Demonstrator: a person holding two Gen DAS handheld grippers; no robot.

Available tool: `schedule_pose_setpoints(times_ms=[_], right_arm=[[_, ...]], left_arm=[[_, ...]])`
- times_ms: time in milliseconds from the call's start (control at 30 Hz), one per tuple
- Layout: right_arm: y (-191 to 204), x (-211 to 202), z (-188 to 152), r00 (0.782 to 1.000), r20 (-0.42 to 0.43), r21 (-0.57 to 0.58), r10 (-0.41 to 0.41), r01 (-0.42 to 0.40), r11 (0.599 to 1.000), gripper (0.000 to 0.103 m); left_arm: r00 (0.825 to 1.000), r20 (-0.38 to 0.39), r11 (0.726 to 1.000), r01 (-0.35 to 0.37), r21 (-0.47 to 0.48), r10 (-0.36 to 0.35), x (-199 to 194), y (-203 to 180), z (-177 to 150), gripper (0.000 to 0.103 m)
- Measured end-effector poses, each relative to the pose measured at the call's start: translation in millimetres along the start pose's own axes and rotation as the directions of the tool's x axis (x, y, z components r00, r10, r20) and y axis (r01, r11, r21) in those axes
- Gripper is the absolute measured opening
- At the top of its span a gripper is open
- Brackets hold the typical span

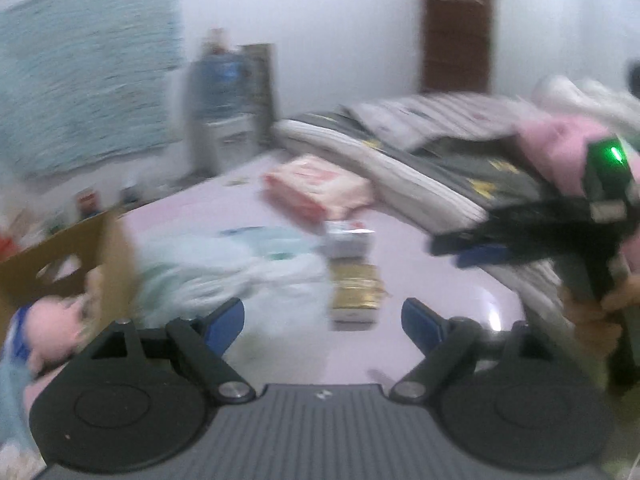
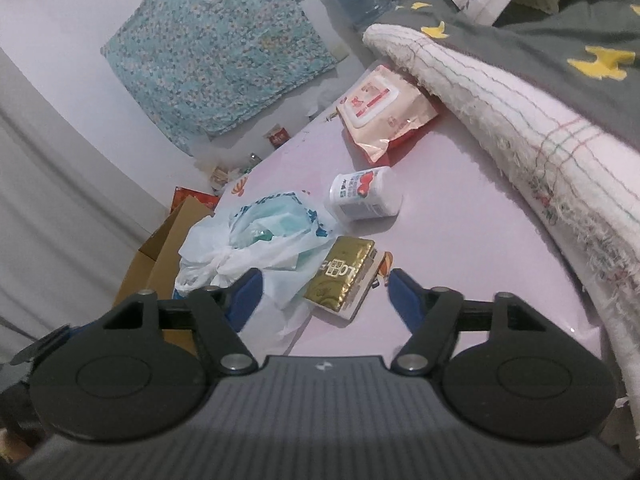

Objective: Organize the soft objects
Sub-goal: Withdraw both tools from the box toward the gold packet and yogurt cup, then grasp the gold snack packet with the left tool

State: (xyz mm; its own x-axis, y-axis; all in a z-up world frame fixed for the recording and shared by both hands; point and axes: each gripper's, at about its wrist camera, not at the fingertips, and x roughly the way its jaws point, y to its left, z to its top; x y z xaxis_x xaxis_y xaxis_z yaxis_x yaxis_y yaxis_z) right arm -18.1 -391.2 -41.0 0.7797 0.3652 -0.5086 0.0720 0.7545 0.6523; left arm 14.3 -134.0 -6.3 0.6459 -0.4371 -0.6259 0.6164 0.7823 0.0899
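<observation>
On the surface [image 2: 460,240] by the folded blanket [image 2: 520,128]: one wipes pack [image 2: 384,108], one white bottle [image 2: 364,194], one gold box [image 2: 342,276], one plastic bag [image 2: 256,240], one cardboard box [image 2: 160,256].

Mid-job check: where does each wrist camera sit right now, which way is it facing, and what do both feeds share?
Left wrist: on the left gripper, facing across the pink table; shows its open fingers, the right gripper and a hand.
Right wrist: on the right gripper, tilted down at the same table; only its own empty fingers show.
Shared: gold packet, plastic bag, wipes pack.
</observation>
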Motion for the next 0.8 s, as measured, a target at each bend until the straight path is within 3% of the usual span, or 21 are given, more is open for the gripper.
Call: schedule_pose_setpoints(times_ms=[200,300,500,800], right_arm=[[-13.5,-6.2,9.3,0.999,0.04,0.026,0.009,-0.01,1.0,0.054],[-17.8,-6.1,16.1,0.999,0.049,0.032,0.017,-0.019,0.999,0.054],[-14.2,10.8,42.6,0.999,0.029,-0.019,0.037,-0.036,0.999,0.056],[26.8,96.4,103.0,0.998,-0.064,-0.186,0.008,-0.02,0.982,0.062]], left_arm=[[0.997,-0.075,0.989,0.046,0.14,-0.036,70.6,-38.4,11.9,0.067],[0.988,-0.144,0.989,0.071,0.13,-0.052,108.2,-42.7,15.1,0.067],[0.97,-0.241,0.991,0.052,0.126,-0.021,164.8,-44.1,16.0,0.067],[0.958,-0.286,0.996,0.017,0.089,0.01,204.0,-40.2,19.8,0.071]])
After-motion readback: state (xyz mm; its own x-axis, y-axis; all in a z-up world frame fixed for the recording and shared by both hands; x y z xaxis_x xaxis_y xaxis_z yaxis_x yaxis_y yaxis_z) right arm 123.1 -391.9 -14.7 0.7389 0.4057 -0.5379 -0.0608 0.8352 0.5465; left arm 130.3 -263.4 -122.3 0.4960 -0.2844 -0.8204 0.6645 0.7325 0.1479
